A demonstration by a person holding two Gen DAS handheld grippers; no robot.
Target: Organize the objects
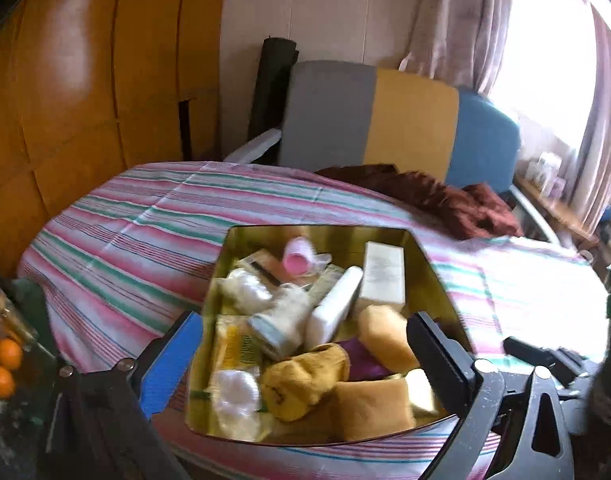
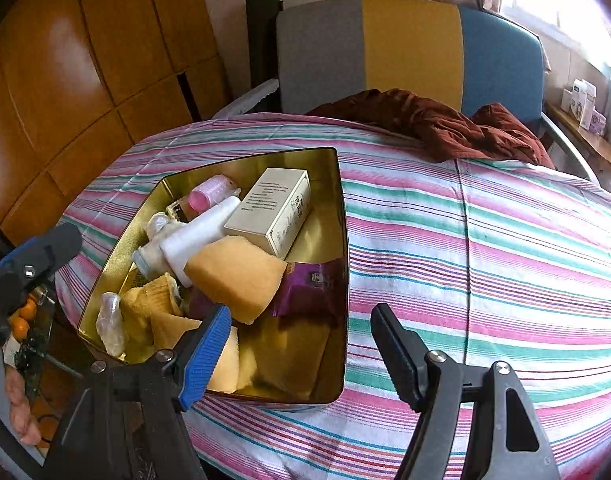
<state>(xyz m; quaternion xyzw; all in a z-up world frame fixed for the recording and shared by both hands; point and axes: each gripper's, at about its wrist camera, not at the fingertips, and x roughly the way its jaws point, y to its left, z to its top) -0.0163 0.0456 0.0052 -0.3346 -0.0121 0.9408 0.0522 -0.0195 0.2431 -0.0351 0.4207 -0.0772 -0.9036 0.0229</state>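
Observation:
An open gold tin (image 1: pixel 427 258) stands on the striped tablecloth (image 1: pixel 117 240), filled with small items. Among them are a white carton (image 1: pixel 385 276), a pink-capped bottle (image 1: pixel 299 258), a white bottle (image 1: pixel 333 308), a yellow sponge (image 1: pixel 385 332) and a mustard sock (image 1: pixel 305 380). My left gripper (image 1: pixel 305 348) hovers open over the tin's near half with nothing pressed between its pads. In the right wrist view my right gripper (image 2: pixel 301 342) is open. Its blue finger is inside the tin (image 2: pixel 341 240) and its black finger is outside the tin's right wall. The sponge (image 2: pixel 237 276) and a purple packet (image 2: pixel 309 284) lie just ahead.
A brown garment (image 2: pixel 445 124) is bunched at the table's far edge, before a grey, yellow and blue chair back (image 2: pixel 409 48). Oranges (image 1: pixel 7 364) sit low at the left. Wooden cabinet doors (image 2: pixel 65 80) fill the left; a shelf with small boxes (image 2: pixel 585 108) runs by the window.

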